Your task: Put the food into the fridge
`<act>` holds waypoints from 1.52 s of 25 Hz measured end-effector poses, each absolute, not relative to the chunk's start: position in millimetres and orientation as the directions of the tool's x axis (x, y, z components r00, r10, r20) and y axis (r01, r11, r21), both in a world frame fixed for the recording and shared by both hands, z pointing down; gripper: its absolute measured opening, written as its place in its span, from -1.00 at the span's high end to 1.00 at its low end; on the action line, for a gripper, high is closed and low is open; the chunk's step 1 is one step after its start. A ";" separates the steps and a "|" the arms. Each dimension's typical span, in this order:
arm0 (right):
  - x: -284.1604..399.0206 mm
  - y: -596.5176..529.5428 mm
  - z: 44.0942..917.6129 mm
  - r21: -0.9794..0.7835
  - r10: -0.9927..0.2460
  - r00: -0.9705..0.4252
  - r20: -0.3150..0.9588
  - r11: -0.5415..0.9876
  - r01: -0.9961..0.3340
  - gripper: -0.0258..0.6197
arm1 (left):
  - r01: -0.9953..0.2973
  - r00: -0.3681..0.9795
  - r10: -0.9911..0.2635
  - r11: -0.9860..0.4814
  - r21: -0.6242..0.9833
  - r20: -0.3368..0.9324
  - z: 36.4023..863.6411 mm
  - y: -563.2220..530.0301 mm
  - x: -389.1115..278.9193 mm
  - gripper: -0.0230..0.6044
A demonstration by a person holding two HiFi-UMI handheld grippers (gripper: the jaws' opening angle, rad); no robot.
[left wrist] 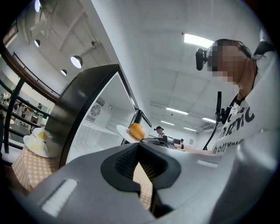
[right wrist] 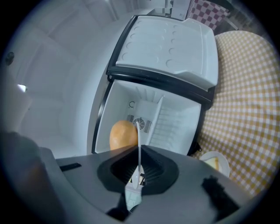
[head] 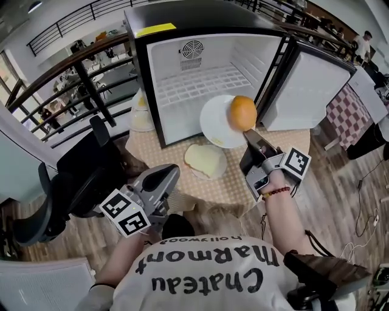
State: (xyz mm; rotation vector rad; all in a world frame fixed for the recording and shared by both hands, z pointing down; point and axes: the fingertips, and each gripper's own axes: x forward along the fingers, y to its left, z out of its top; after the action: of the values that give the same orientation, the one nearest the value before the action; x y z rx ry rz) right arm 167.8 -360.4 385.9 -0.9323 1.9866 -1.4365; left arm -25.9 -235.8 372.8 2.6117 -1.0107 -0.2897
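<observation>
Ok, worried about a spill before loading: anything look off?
Nothing spilled. The orange sits off-centre, by the rim of the white plate, which the right hand-held gripper pinches by one edge only, in front of the open fridge.

Open-plan office/lab mezzanine: railing, ppl in bkgd, office chair, strip ceiling lights, wood floor, mini-fridge on cloth-covered table.

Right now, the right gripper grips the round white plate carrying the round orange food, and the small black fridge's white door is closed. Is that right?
No. The white door stands open, swung to the right of the small black fridge, as the head view shows. The right gripper does grip the round white plate carrying the round orange food.
</observation>
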 end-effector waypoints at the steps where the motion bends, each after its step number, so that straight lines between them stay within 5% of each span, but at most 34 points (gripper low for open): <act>1: 166.3 -365.8 384.8 -0.952 -0.780 -0.625 -0.010 0.199 -0.234 0.84 | -0.602 0.743 -0.666 -0.711 0.363 -0.073 369.3 -240.8 -26.3 0.90; 15: 122.1 -458.8 383.4 -0.942 -0.837 -0.546 0.042 0.150 -0.302 0.84 | -0.505 0.826 -0.557 -0.797 0.331 -0.082 350.4 -311.8 -42.5 0.90; 28: 76.7 -522.9 387.9 -0.920 -0.838 -0.538 0.087 0.140 -0.366 0.84 | -0.577 0.769 -0.634 -0.745 0.336 -0.085 340.4 -336.0 -113.4 0.90; 38: 70.5 -536.5 400.7 -0.961 -0.858 -0.504 0.101 0.047 -0.272 0.84 | -0.586 0.762 -0.643 -0.735 0.342 -0.076 340.2 -340.0 -132.6 0.90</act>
State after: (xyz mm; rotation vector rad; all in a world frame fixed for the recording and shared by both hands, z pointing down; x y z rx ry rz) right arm 70.5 -536.5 400.7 -1.1341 1.8139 -1.4778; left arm -132.6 -340.0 340.2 2.6613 -0.9520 -0.2723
